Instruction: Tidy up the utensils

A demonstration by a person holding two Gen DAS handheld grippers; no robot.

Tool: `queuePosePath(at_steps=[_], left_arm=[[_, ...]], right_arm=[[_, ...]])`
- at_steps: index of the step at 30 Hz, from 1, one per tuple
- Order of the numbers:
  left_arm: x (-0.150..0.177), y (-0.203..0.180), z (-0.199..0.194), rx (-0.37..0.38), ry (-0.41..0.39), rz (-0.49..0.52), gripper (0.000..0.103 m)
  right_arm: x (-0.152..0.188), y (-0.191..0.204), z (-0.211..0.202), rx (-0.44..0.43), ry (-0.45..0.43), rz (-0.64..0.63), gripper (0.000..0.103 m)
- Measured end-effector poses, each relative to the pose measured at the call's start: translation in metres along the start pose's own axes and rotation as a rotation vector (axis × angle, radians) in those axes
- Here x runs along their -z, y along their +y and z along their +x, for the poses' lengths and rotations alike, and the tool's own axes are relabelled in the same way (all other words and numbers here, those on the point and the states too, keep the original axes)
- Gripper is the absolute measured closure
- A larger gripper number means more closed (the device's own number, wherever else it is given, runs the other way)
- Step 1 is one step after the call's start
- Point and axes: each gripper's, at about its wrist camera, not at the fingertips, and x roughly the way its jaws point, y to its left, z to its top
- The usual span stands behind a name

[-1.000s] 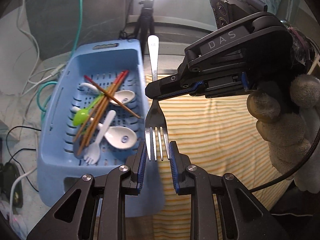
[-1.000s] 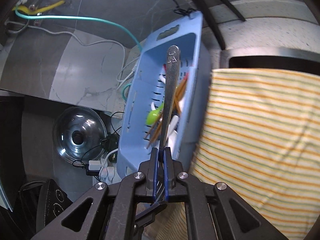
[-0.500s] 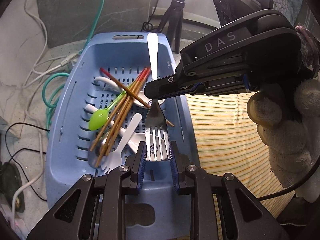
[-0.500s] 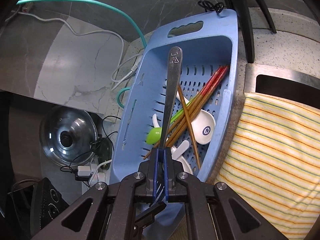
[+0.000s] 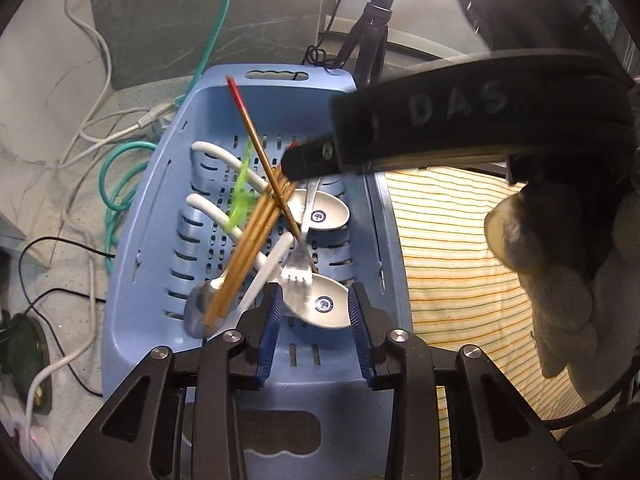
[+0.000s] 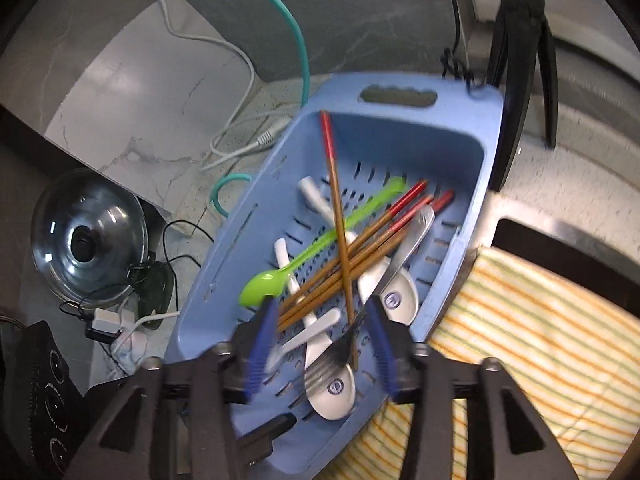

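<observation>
The blue perforated basket [image 5: 152, 240] holds white spoons, a white plastic fork, a green spoon [image 6: 308, 256] and several red-tipped wooden chopsticks [image 6: 336, 208]. The metal fork [image 5: 299, 260] lies in the basket across the white spoons, tines toward me; it also shows in the right wrist view [image 6: 404, 248]. My left gripper [image 5: 316, 320] is open and empty just above the basket's near end. My right gripper [image 6: 318, 344] is open and empty over the basket; its body crosses the left wrist view [image 5: 440, 136].
A yellow-striped cloth [image 5: 448, 248] lies right of the basket. Cables and a teal hose [image 5: 120, 176] lie to its left. A glass pot lid [image 6: 88, 240] and power strip sit lower left. A black tripod [image 6: 520, 40] stands behind.
My right gripper opened and released the metal fork, which dropped into the basket and knocked the chopsticks askew. My left gripper opened wider. Both grippers moved further over the basket.
</observation>
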Motion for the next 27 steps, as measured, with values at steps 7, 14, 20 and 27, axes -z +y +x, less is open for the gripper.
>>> queuePosePath(at_steps=[7, 14, 20, 27], left_arm=[[0.003, 0.002, -0.007, -0.020, -0.010, -0.023, 0.064], [0.009, -0.002, -0.018, -0.031, -0.023, -0.042, 0.064], [0.014, -0.008, -0.028, -0.046, -0.031, -0.058, 0.063], [0.023, -0.022, -0.049, -0.067, -0.065, -0.083, 0.056]], right_arm=[[-0.002, 0.004, -0.010, 0.035, -0.032, -0.031, 0.052], [0.003, 0.008, -0.023, 0.052, -0.045, -0.043, 0.051], [0.011, 0.014, -0.046, 0.065, -0.083, -0.084, 0.051], [0.027, 0.014, -0.076, 0.079, -0.123, -0.117, 0.050]])
